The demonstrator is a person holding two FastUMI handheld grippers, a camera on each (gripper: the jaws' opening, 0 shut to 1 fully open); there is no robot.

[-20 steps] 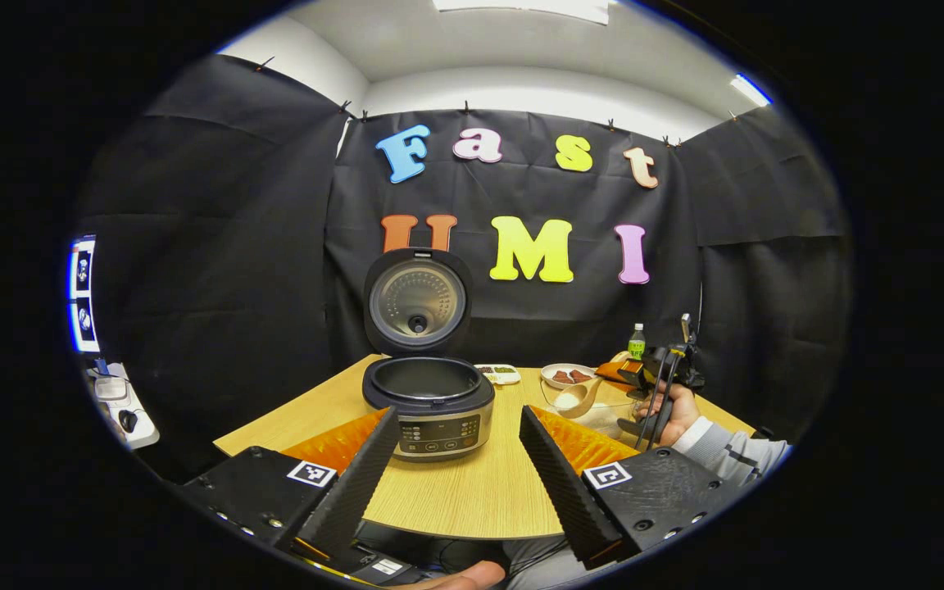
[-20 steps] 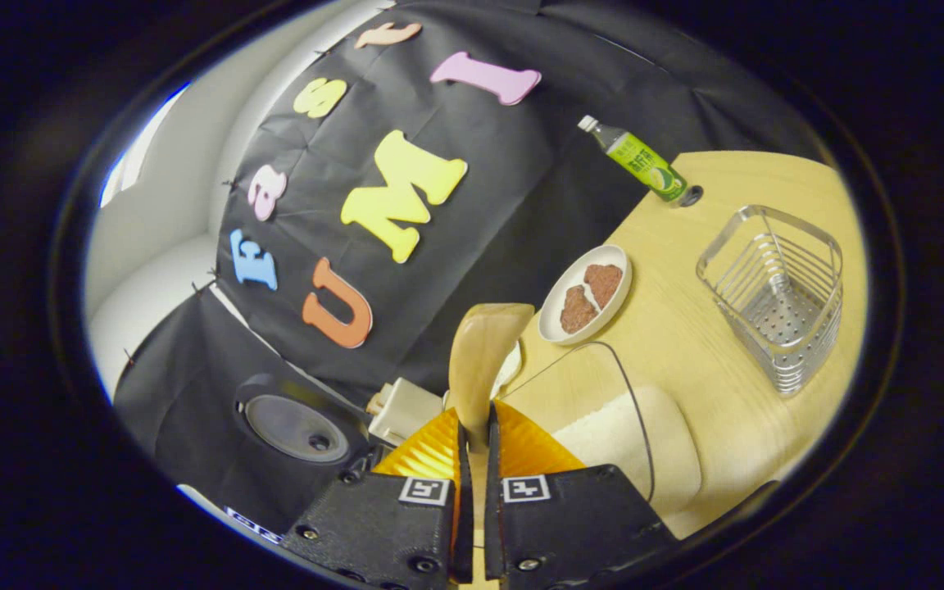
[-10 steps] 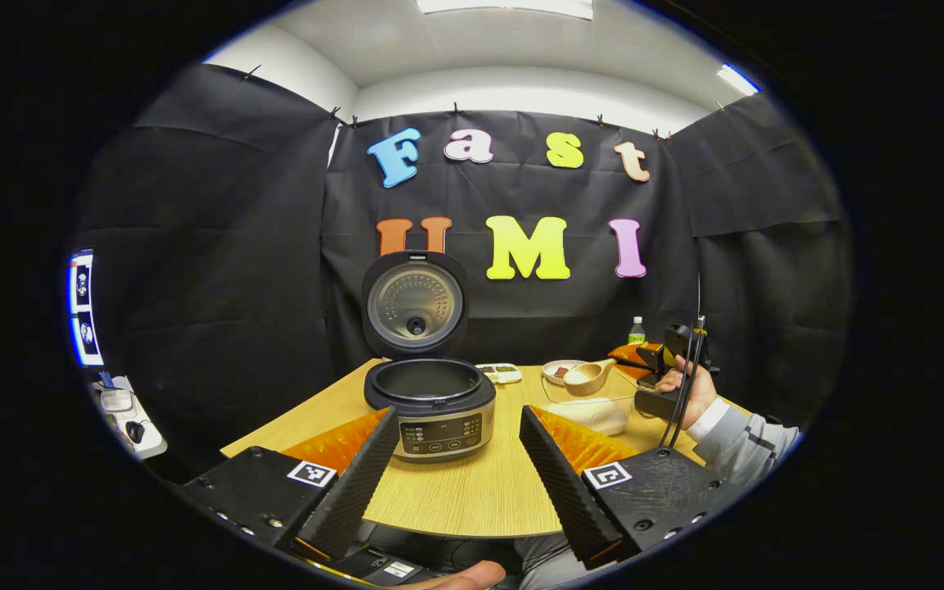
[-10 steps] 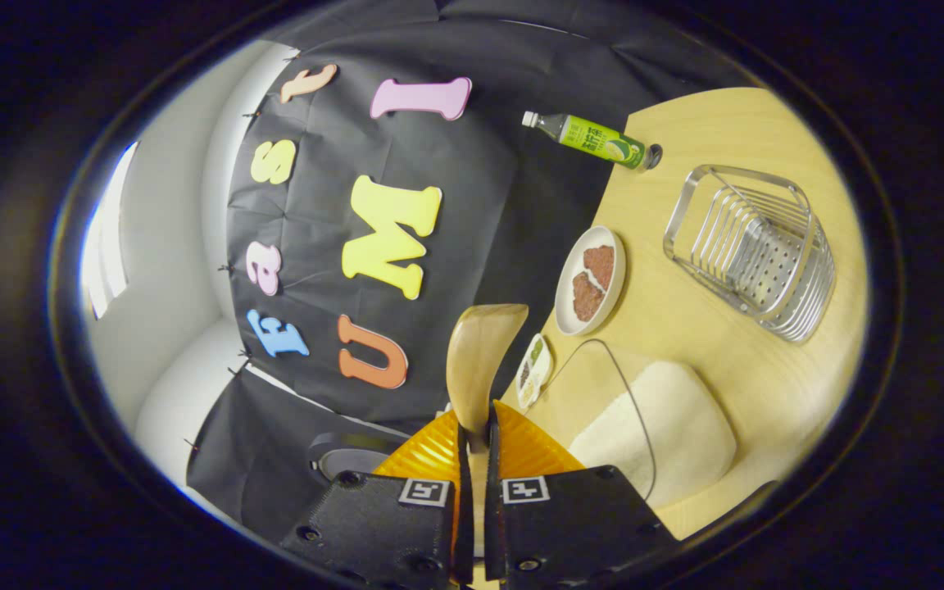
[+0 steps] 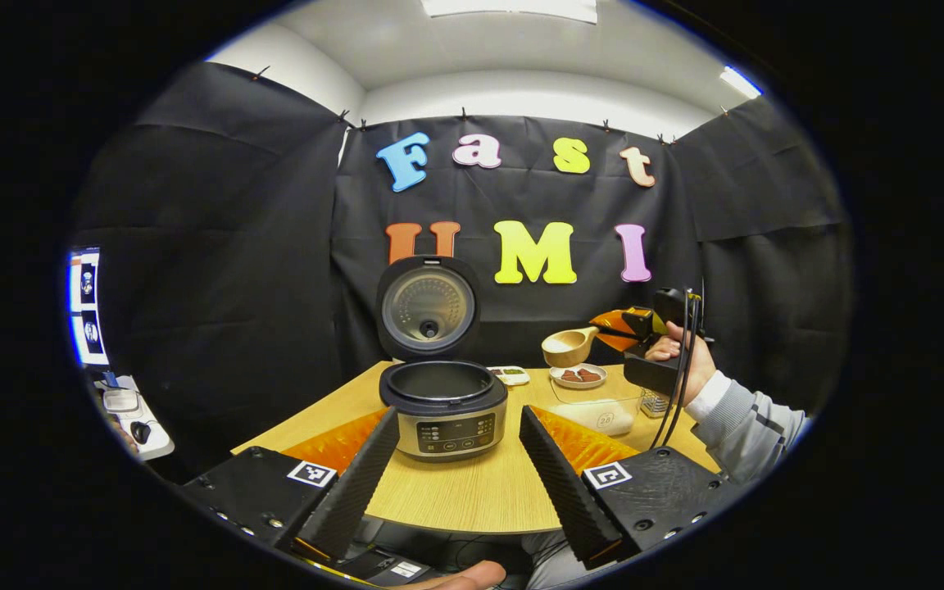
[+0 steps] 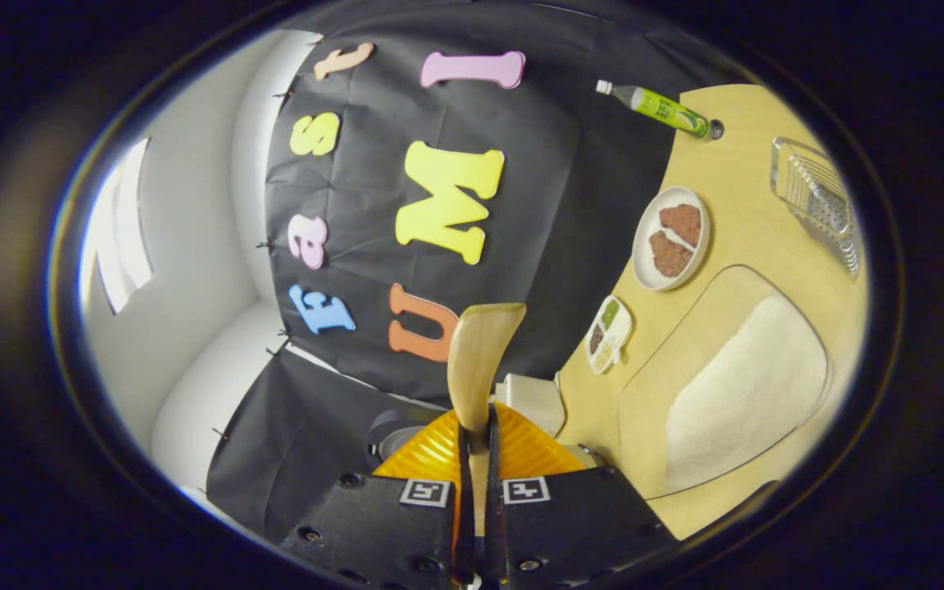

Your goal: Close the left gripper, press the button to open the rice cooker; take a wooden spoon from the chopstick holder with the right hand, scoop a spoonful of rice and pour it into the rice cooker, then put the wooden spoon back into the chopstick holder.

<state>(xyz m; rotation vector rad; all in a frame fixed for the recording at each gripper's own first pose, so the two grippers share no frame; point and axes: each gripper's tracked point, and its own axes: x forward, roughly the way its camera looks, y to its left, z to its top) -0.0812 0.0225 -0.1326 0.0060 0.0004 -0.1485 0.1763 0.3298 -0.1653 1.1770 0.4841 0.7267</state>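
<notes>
The right hand-held gripper (image 6: 476, 426) is clamping a pale wooden spoon (image 6: 478, 360) above the light wood counter (image 5: 472, 492); the left hand-held gripper (image 5: 460, 455) is gaping wide, empty, facing the open black rice cooker (image 5: 443, 406).

Black cloth (image 5: 218, 246) draped the booth walls; white wall (image 5: 521, 92) and ceiling above held lit panels (image 5: 509, 6). A light wooden desk (image 5: 472, 492) stood centre.

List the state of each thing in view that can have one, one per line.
rice cooker: lid up, pot open
wooden spoon: held aloft, bowl upward
right gripper: shut on the spoon handle
left gripper: open, holding nothing
rice container: uncovered, rice inside
chopstick holder: looks empty
bottle: capped, upright
</notes>
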